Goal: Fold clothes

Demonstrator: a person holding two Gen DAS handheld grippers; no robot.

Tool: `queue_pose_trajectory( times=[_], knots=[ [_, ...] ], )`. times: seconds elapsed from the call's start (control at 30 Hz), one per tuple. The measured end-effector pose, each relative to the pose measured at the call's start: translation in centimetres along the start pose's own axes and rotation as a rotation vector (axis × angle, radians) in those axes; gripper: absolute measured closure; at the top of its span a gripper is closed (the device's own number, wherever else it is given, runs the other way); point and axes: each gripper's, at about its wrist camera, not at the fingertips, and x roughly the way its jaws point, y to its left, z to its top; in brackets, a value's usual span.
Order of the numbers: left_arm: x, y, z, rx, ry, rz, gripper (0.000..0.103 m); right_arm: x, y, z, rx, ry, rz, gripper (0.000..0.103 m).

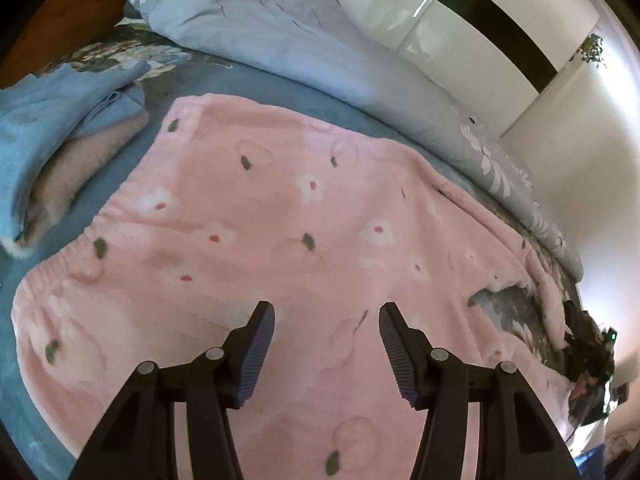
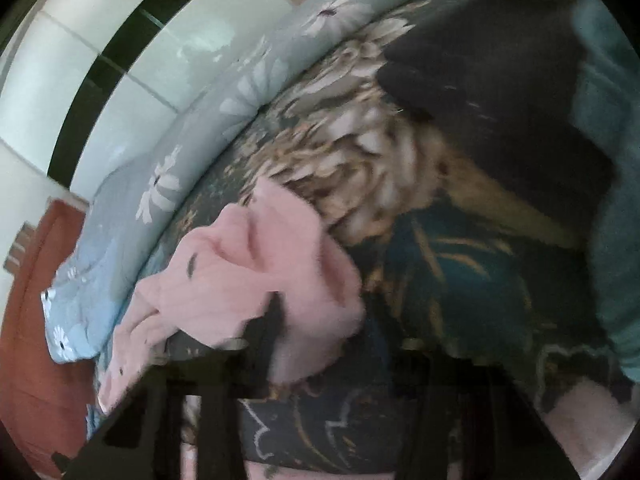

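The pink fleece pants (image 1: 256, 240) lie spread out flat on the bed (image 1: 248, 84), with the stretchy waist on the left side. They seem laid flat like this so they can be folded neatly.

The left gripper (image 1: 327, 344) hangs just above the middle of the pants. Its two fingers (image 1: 260, 344) are wide apart and hold nothing. It looks ready to press down or to pick a spot to grab.

In the right wrist view, a bunch of pink cloth (image 2: 256, 280) sits right over the right gripper (image 2: 276, 344). This view is blurry and dark, and the cloth hides the fingers. It looks like the gripper holds the end of a pant leg to bring it over, but nobody can tell for sure whether the fingers are closed.

A blue folded garment (image 1: 52, 128) rests to the left, near the pants, maybe finished already. A grey flowered quilt (image 1: 288, 40) is bunched along the far edge of the bed, out of the way.
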Motion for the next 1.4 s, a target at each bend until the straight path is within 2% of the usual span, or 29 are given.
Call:
queue_pose_trajectory(
  times=[0.03, 0.13, 0.3, 0.33, 0.37, 0.5, 0.6, 0.7, 0.83, 0.93, 1.03, 1.2, 1.27, 1.3, 1.33, 1.4],
  knots=[
    [0.0, -0.1, -0.1, -0.004, 0.003, 0.000, 0.045, 0.5, 0.6, 0.7, 0.004, 0.020, -0.024, 0.089],
    [0.0, -0.4, -0.2, 0.000, 0.009, -0.006, 0.045, 0.5, 2.9, 3.2, -0.028, -0.012, -0.047, 0.093],
    [-0.3, -0.7, -0.5, 0.051, -0.001, 0.027, 0.045, -5.2, 7.6, 10.2, -0.128, -0.311, -0.118, 0.093],
    [-0.2, -0.5, -0.6, 0.054, -0.002, 0.034, 0.045, -6.2, 8.3, 11.5, -0.143, -0.364, -0.135, 0.093],
    [-0.2, -0.2, -0.7, 0.048, 0.000, 0.036, 0.045, -6.3, 8.7, 12.5, -0.150, -0.380, -0.155, 0.093],
    [0.3, 1.2, -1.0, 0.004, 0.016, 0.044, 0.045, -3.9, 8.6, 13.8, -0.130, -0.345, -0.233, 0.093],
    [0.4, 2.1, -1.2, -0.013, 0.021, 0.045, 0.045, -0.6, 7.3, 12.9, -0.148, -0.261, -0.343, 0.093],
    [0.4, 2.6, -1.2, -0.014, 0.023, 0.062, 0.045, 1.5, 4.3, 11.5, -0.074, -0.193, -0.385, 0.093],
    [0.5, 2.6, -1.3, -0.017, 0.023, 0.057, 0.045, 1.4, 2.7, 11.1, -0.038, -0.163, -0.390, 0.093],
    [0.5, 2.4, -1.4, -0.020, 0.023, 0.047, 0.045, 0.0, 3.5, 11.3, -0.090, -0.196, -0.393, 0.093],
    [0.5, 2.3, -1.6, -0.023, 0.027, 0.044, 0.045, 0.3, 3.4, 11.2, -0.116, -0.163, -0.444, 0.093],
    [-0.7, 2.2, -1.7, -0.016, 0.013, 0.042, 0.045, 1.2, 2.7, 10.0, -0.137, -0.129, -0.444, 0.092],
    [-1.6, 2.5, -1.7, -0.026, -0.005, 0.044, 0.045, 0.6, 3.1, 9.7, -0.152, -0.147, -0.447, 0.088],
    [-2.0, 2.7, -1.6, -0.032, -0.015, 0.045, 0.045, 0.2, 3.3, 9.6, -0.153, -0.157, -0.447, 0.078],
    [-2.4, 3.0, -1.7, -0.045, -0.025, 0.042, 0.045, -0.3, 3.5, 9.5, -0.155, -0.170, -0.440, 0.064],
    [-3.3, 3.7, -1.9, -0.068, -0.051, 0.045, 0.045, -1.9, 4.2, 8.8, -0.158, -0.214, -0.391, 0.050]
  ],
)
